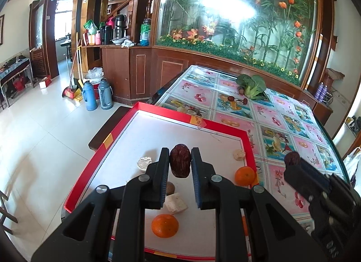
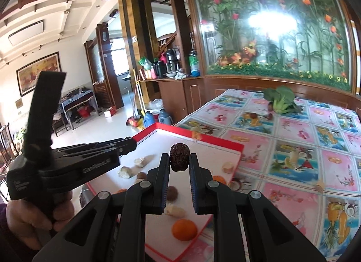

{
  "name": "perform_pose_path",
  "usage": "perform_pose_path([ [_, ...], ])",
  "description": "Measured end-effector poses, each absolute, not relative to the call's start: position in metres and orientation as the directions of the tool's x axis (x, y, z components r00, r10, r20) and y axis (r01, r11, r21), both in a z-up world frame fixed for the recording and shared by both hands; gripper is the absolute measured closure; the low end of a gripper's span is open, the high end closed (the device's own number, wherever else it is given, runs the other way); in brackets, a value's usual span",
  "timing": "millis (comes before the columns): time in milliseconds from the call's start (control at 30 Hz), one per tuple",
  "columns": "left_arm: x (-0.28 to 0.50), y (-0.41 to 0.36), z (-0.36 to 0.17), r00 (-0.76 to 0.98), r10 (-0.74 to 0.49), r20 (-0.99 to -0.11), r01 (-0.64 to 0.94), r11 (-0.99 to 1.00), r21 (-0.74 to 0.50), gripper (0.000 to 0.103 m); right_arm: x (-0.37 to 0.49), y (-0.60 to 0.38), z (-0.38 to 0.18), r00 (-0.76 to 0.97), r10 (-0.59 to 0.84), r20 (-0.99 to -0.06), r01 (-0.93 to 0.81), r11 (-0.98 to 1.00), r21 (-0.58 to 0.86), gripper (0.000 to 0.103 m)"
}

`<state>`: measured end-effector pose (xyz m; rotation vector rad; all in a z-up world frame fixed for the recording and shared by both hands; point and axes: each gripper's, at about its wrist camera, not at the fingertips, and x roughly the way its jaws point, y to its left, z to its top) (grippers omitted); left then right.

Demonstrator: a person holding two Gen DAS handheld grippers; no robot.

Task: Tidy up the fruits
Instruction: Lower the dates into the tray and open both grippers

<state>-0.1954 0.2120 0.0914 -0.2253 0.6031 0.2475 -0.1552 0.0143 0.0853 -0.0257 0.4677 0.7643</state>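
My left gripper is shut on a wrinkled dark red date, held above the red-rimmed white tray. My right gripper is shut on a second dark red date and hovers over the same tray. In the left wrist view the right gripper comes in from the right with its date at the tip. On the tray lie oranges, pale chunks and a brown nut.
The tray sits at the near left corner of a table covered with a fruit-patterned cloth. A leafy green vegetable lies at the far end. A hand holds the left gripper's handle. Floor, thermos flasks and a wooden cabinet are left.
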Motion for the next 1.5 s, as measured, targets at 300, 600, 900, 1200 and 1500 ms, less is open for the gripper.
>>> perform_pose_path([
  [300, -0.193, 0.221, 0.08, 0.783, 0.163, -0.601, -0.305, 0.942, -0.142, 0.082, -0.153, 0.032, 0.061, 0.588, 0.643, -0.491, -0.681, 0.721, 0.13, 0.088],
  [600, -0.188, 0.224, 0.067, 0.763, 0.156, -0.627, -0.308, 0.941, -0.142, 0.082, -0.153, 0.037, 0.043, 0.559, 0.632, -0.537, -0.679, 0.72, 0.141, 0.088],
  [900, -0.182, 0.226, 0.052, 0.734, 0.154, -0.662, -0.313, 0.941, -0.129, 0.082, -0.149, 0.04, 0.033, 0.533, 0.628, -0.567, -0.677, 0.719, 0.16, 0.087],
  [1200, -0.178, 0.226, 0.042, 0.699, 0.193, -0.688, -0.34, 0.937, -0.083, 0.081, -0.141, 0.025, 0.033, 0.522, 0.658, -0.543, -0.647, 0.72, 0.251, 0.06],
  [1500, -0.18, 0.221, 0.045, 0.692, 0.244, -0.679, -0.367, 0.929, -0.041, 0.041, -0.143, 0.019, 0.038, 0.539, 0.668, -0.513, -0.645, 0.719, 0.258, 0.059],
])
